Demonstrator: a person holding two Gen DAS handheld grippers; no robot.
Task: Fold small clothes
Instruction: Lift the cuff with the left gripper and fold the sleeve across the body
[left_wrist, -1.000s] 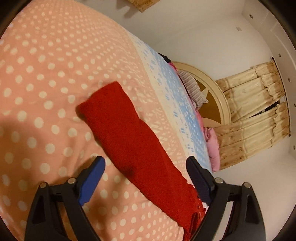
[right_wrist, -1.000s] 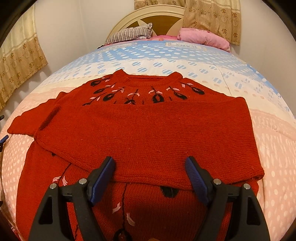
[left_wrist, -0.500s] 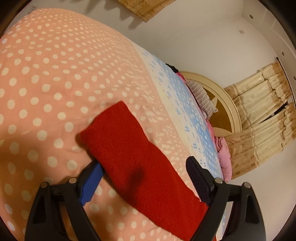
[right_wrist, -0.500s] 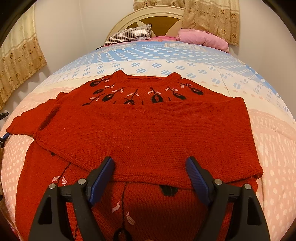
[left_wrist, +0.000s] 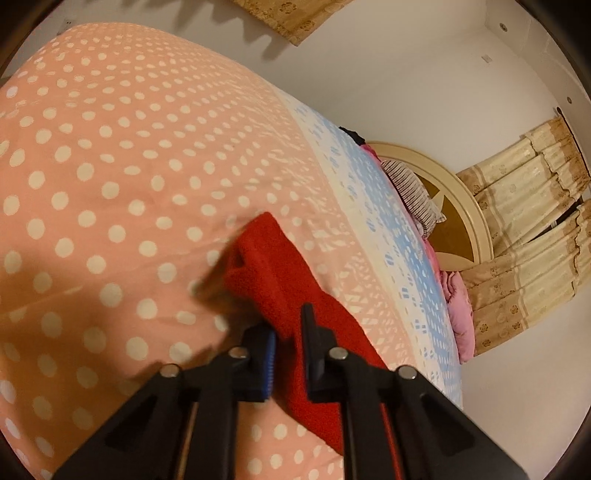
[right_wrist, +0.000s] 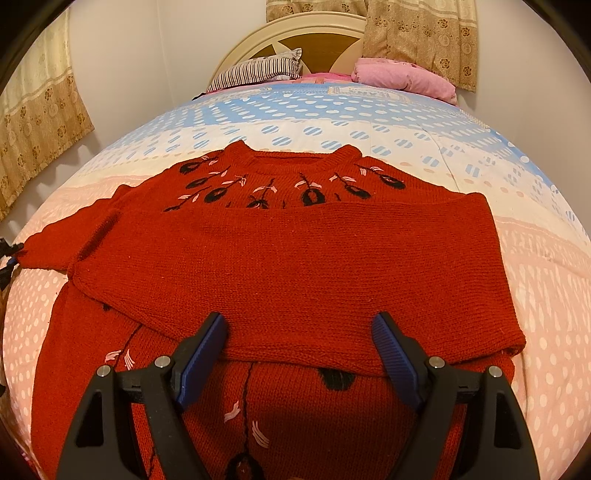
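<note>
I'm pinching the sleeve (left_wrist: 273, 280) in my left hand-held gripper (left_wrist: 288, 354) to fold it toward three o'clock — my right hand-held gripper (right_wrist: 299, 354) is hovering open over the sweater (right_wrist: 295, 266).

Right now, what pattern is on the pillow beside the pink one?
Dark and white stripes on the pillow, clearest in the right wrist view.

Home bedroom: quilted bed (right_wrist: 406, 122), headboard (right_wrist: 317, 40), pillows (right_wrist: 258, 70), curtains (right_wrist: 417, 37).

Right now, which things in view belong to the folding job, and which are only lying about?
Belongs to the job:
- red knitted sweater
- its left sleeve, pinched in the shut left gripper
- right gripper, open over the sweater

Just lying about:
- striped pillow
- pink blanket
- curtains
- headboard
</note>
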